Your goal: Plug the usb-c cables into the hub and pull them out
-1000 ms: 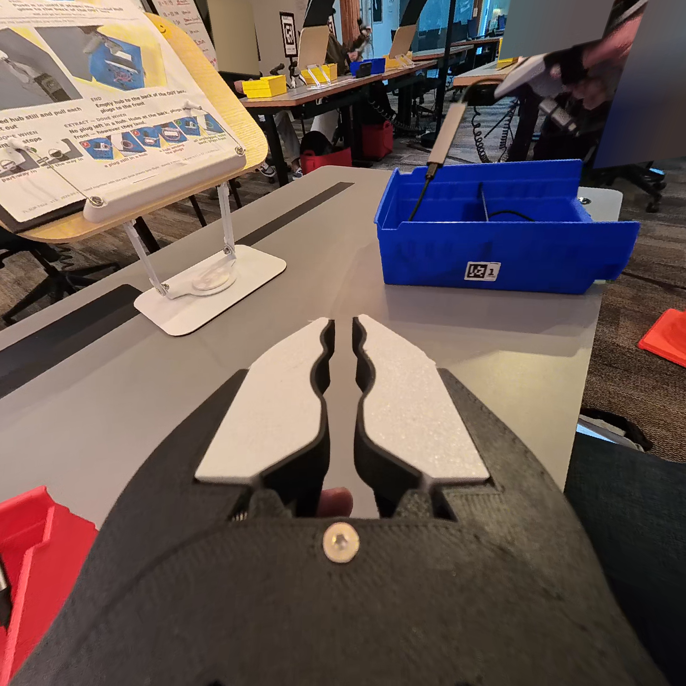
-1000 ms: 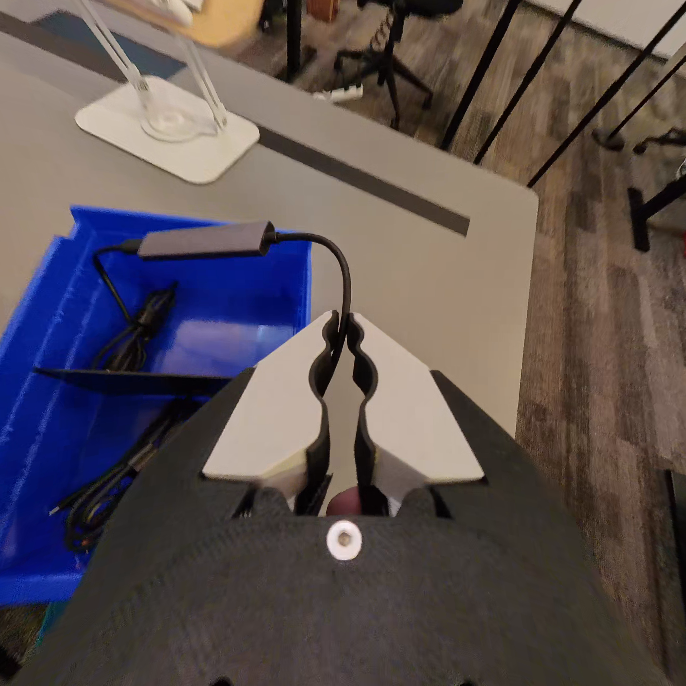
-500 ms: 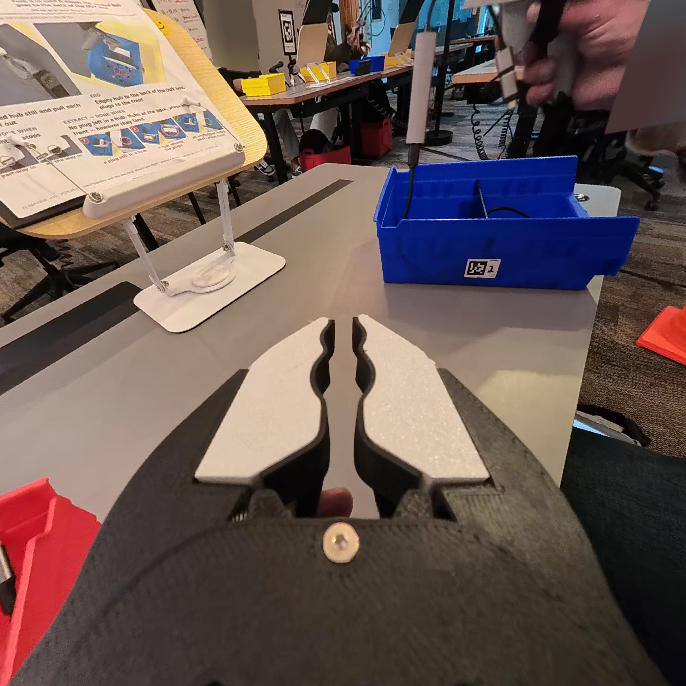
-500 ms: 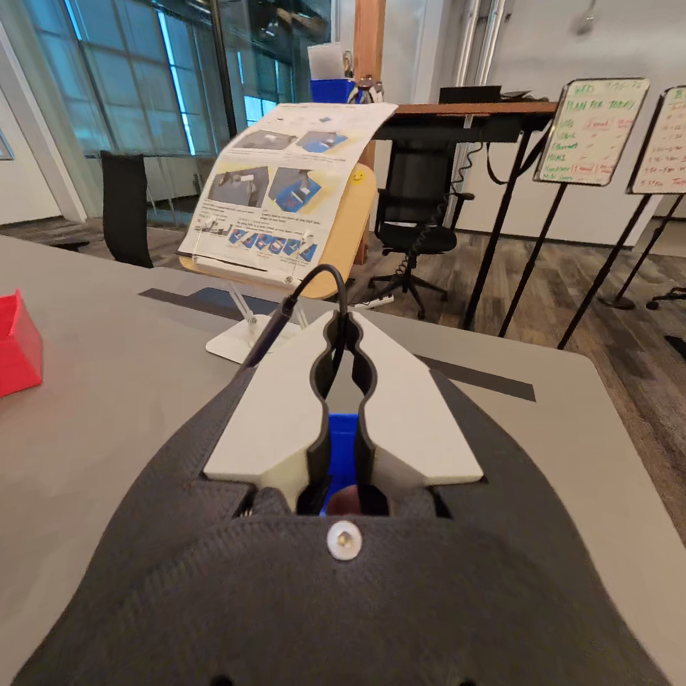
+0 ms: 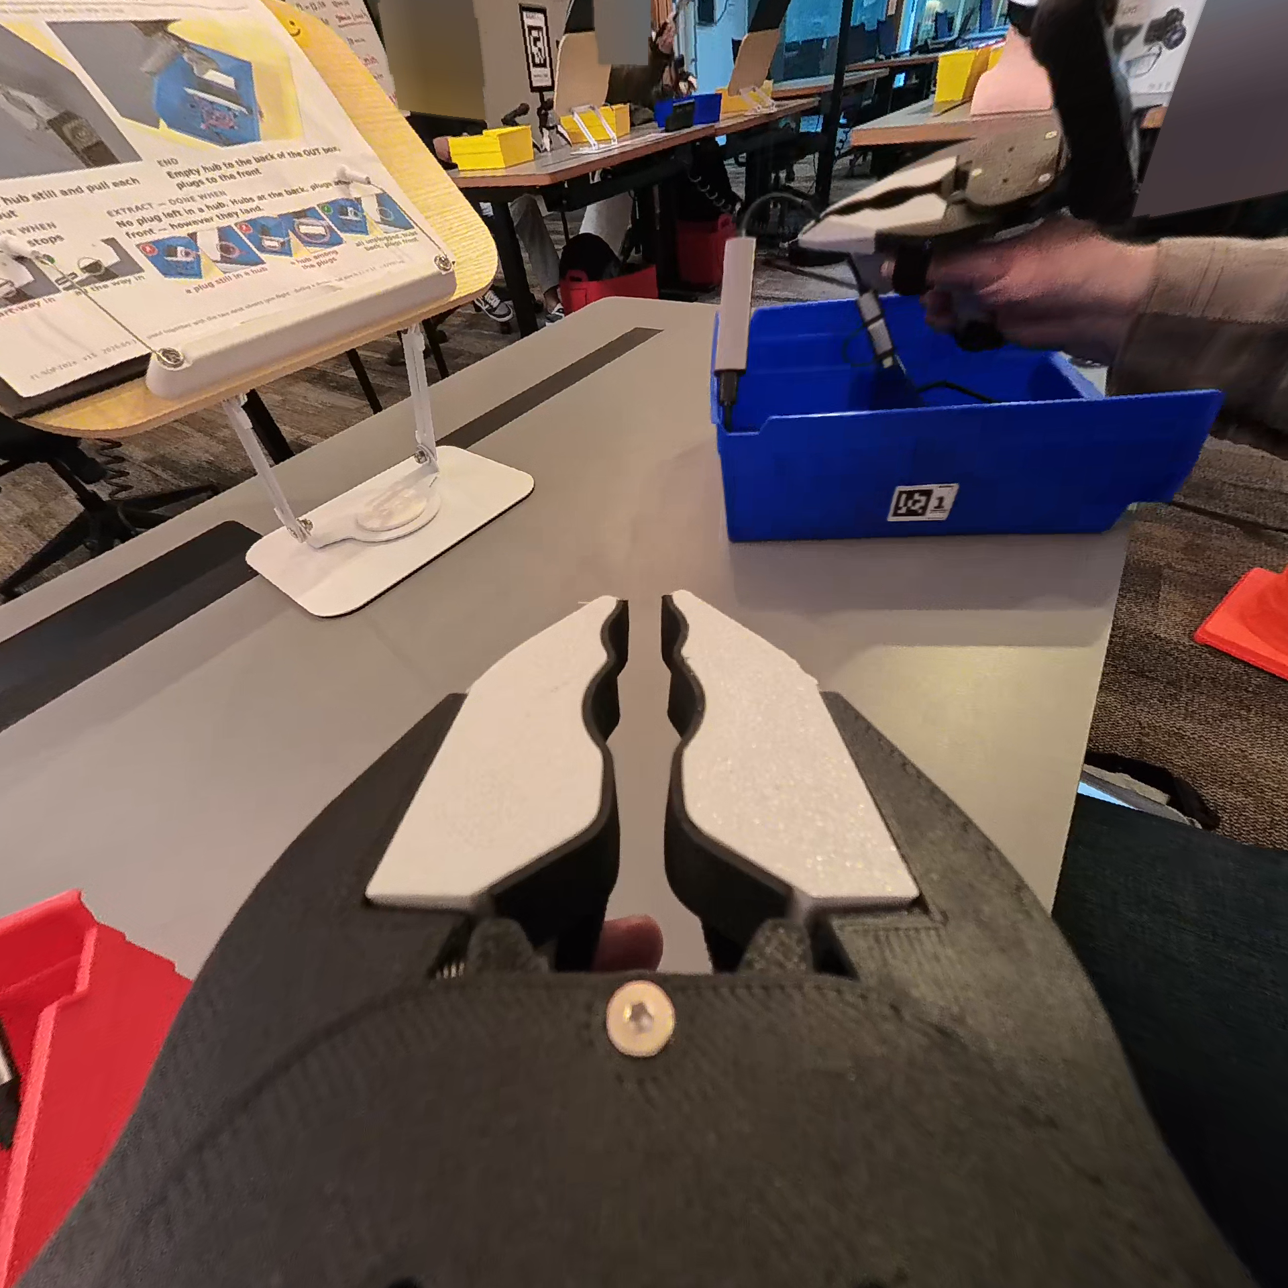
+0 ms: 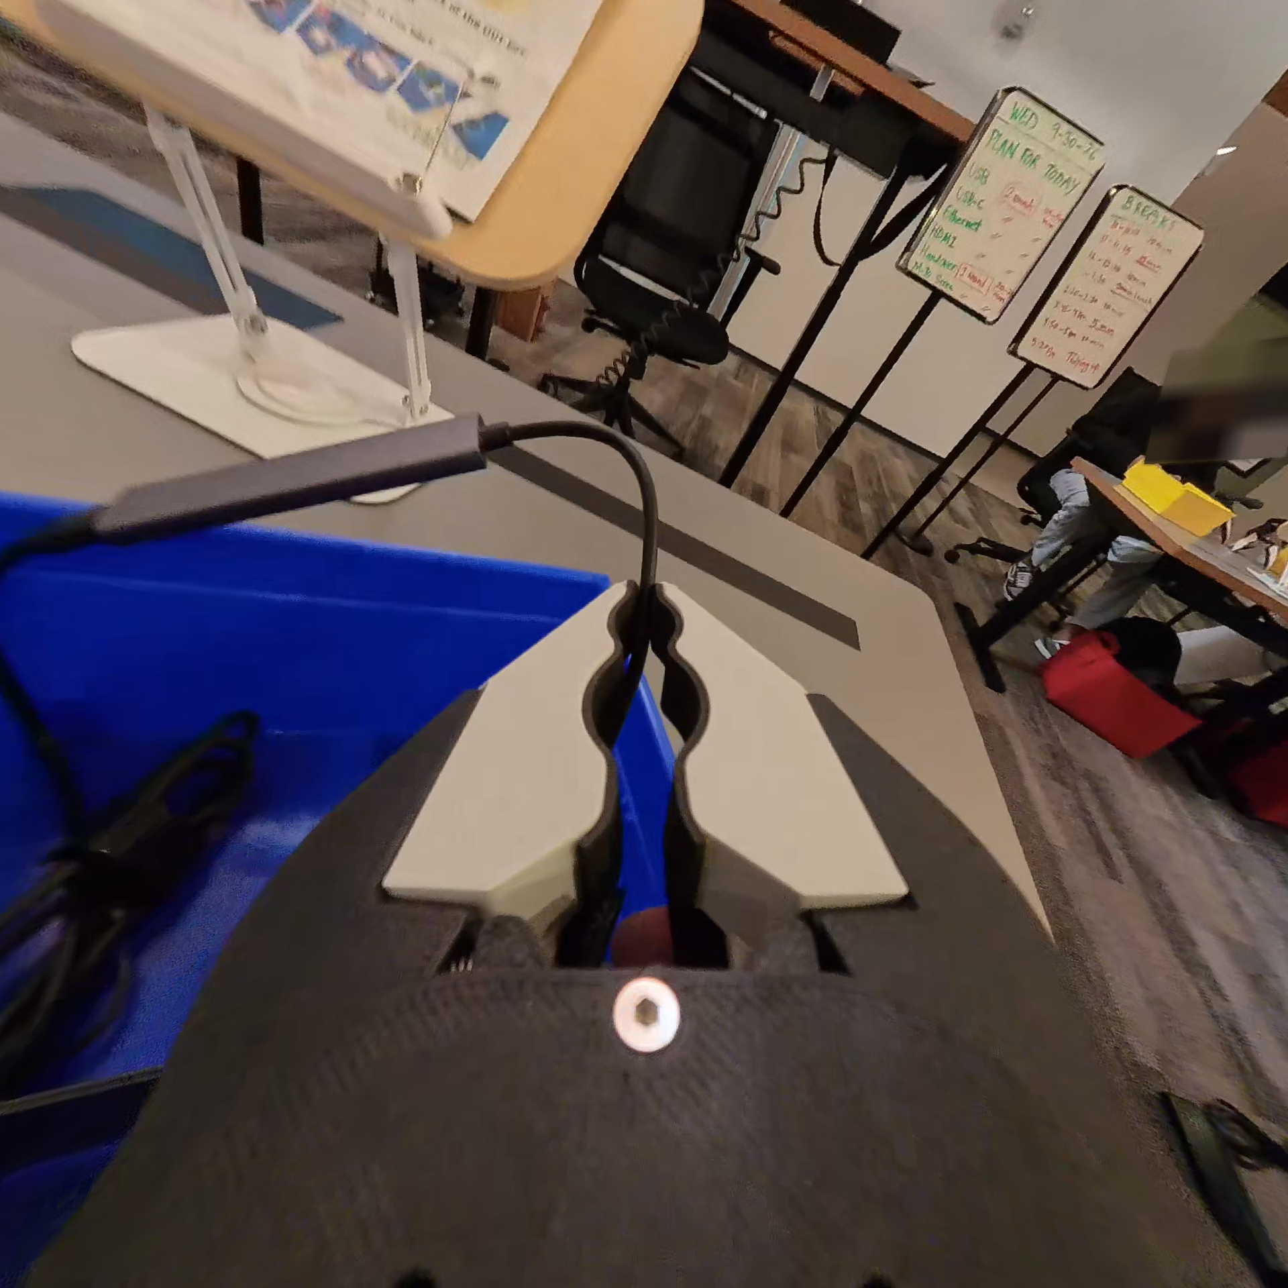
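Observation:
My right gripper (image 6: 645, 592) is shut on the short black lead (image 6: 647, 516) of a slim grey hub (image 6: 293, 481). The hub hangs out to the left over the blue bin (image 6: 279, 662). A black usb-c cable (image 6: 35, 550) is plugged into the hub's far end and drops into the bin, where more black cables (image 6: 125, 836) lie bundled. In the left wrist view the right gripper (image 5: 812, 237) holds the hub (image 5: 735, 307) upright over the left end of the bin (image 5: 906, 460). My left gripper (image 5: 645, 606) is empty, its jaws nearly together, low over the grey table (image 5: 209, 732).
A white stand (image 5: 390, 516) carrying an instruction sheet stands at the table's back left. A red bin (image 5: 42, 1010) sits at the near left. The table's right edge (image 5: 1094, 697) drops to carpet with an orange object (image 5: 1247, 627). Whiteboards (image 6: 997, 202) and office chairs stand beyond. The tips of one gripper are about 40 centimetres away from the tips of the other.
My right gripper swung and tilted, first lifting the hub upright, then lowering it toward the left end of the blue bin. The left gripper has stayed in place.

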`<state>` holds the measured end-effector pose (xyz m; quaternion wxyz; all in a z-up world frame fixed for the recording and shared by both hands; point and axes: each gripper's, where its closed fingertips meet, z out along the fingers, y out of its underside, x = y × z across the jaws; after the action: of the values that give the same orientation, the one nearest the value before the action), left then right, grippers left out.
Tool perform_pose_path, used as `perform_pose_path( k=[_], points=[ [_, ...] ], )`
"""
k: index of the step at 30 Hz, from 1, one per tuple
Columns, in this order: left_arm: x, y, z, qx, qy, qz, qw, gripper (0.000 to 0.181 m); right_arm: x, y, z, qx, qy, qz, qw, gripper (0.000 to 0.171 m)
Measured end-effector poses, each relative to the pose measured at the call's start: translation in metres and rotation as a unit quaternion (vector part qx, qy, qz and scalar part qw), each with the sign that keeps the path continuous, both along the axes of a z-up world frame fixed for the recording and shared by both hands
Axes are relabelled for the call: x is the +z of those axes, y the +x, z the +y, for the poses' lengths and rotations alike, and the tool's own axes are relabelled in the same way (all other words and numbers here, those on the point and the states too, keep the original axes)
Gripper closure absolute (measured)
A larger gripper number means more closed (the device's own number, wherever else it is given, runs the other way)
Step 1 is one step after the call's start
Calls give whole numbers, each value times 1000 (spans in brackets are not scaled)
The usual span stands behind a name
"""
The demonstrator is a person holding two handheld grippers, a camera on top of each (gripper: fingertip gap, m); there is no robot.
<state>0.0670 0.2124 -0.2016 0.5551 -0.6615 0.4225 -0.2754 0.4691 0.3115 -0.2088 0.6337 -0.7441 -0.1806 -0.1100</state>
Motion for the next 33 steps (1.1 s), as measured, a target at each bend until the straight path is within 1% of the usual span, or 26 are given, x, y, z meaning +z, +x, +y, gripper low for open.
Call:
perform_pose_path(
  k=[6, 11, 14, 17, 24, 29, 33],
  points=[
    [0, 1, -1, -1, 1, 2, 1000, 173, -28, -9, 4, 1, -43, -64, 997, 170],
    [2, -2, -1, 2, 7, 3, 1000, 173, -44, -11, 4, 1, -81, -156, 984, 169],
    [2, -3, 0, 3, 5, 2, 1000, 173, -44, -10, 3, -2, -84, -184, 979, 168],
    [0, -3, 0, 2, 4, 3, 1000, 173, -43, -10, 2, 1, -85, -197, 977, 168],
    [0, -5, 0, 5, 6, 6, 1000, 173, -51, -27, -14, 74, -125, -181, 973, 164],
    [-2, -1, -2, 1, 7, 10, 1000, 173, -66, -36, -25, 121, -178, -205, 955, 163],
    [-2, -1, -2, 1, 9, 14, 1000, 173, -77, -36, -29, 132, -217, -217, 943, 163]
  ],
)
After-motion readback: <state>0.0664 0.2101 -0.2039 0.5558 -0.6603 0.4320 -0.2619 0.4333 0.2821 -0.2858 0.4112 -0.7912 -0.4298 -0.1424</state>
